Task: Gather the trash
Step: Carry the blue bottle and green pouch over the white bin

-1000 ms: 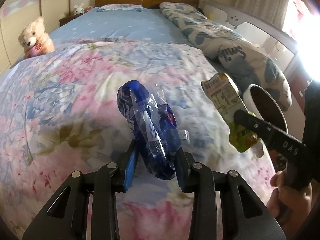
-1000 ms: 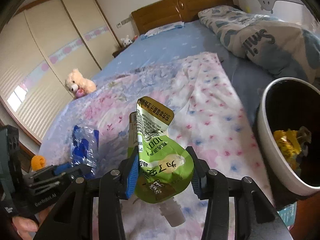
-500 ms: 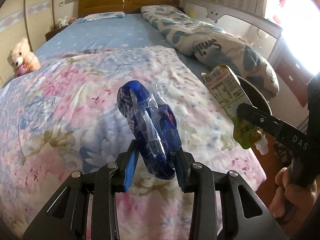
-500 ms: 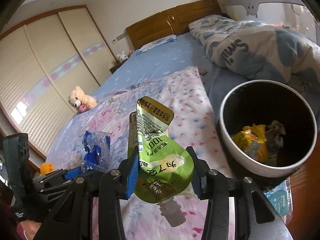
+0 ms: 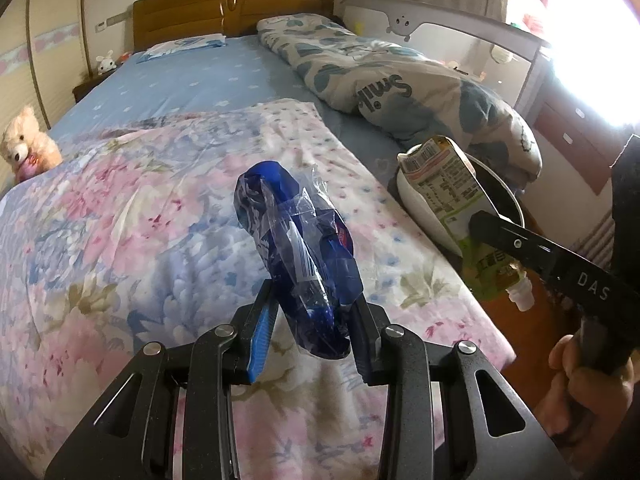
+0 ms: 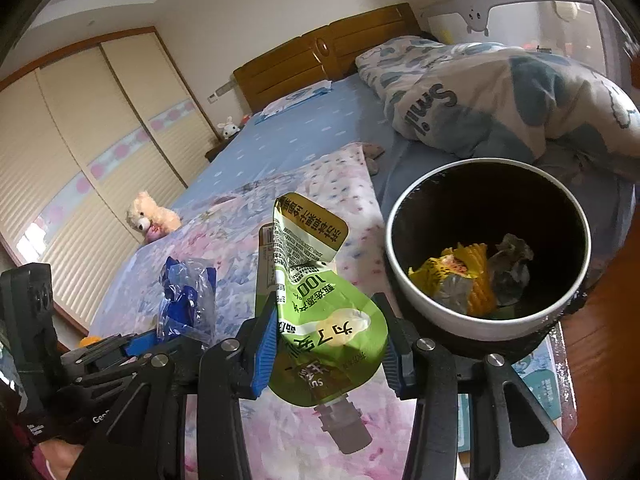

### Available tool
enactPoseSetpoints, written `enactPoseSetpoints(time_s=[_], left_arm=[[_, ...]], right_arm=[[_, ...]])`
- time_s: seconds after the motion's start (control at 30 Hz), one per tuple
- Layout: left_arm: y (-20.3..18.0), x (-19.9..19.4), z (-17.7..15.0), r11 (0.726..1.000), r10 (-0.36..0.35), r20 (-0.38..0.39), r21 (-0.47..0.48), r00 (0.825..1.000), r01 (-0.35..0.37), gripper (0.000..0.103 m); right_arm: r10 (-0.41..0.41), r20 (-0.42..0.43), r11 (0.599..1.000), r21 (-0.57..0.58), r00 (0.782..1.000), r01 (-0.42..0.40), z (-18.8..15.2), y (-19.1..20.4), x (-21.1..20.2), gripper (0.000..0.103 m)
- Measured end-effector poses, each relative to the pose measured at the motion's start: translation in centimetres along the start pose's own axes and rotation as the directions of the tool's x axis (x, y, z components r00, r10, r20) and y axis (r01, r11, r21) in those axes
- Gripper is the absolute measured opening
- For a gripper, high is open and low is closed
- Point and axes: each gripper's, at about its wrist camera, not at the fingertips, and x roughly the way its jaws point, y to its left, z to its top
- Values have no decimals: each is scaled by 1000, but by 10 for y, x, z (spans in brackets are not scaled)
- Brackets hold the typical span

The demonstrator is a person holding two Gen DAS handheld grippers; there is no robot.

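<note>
My left gripper (image 5: 312, 316) is shut on a crumpled blue and clear plastic wrapper (image 5: 298, 248), held above the flowered blanket. My right gripper (image 6: 330, 336) is shut on a green drink pouch (image 6: 320, 300) with its spout pointing down. In the left wrist view the pouch (image 5: 452, 188) hangs in the right gripper (image 5: 480, 226) in front of the bin. The white bin (image 6: 404, 280) with a dark inside stands just right of the pouch and holds yellow and grey trash (image 6: 472, 280). The wrapper (image 6: 186, 300) shows at the left in the right wrist view.
A flowered blanket (image 5: 120, 220) covers the near part of the bed. A rolled blue-and-white quilt (image 5: 400, 80) lies along the right side. A teddy bear (image 5: 24, 144) sits at the left edge. A wooden headboard (image 5: 232, 8) and sliding wardrobe doors (image 6: 100, 128) stand behind.
Both grippers have moved right toward the bin, each keeping its piece of trash. The bin's whole opening has come into the right wrist view, close beside the pouch.
</note>
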Motion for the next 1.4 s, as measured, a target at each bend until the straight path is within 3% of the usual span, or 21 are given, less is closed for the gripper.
enactPoseSetpoints(time_s=[1.4], left_arm=[[-83, 28, 36, 989, -65, -3, 135, 998, 64, 33]], right_arm=[[-119, 50, 988, 105, 992, 113, 15, -84, -35, 45]])
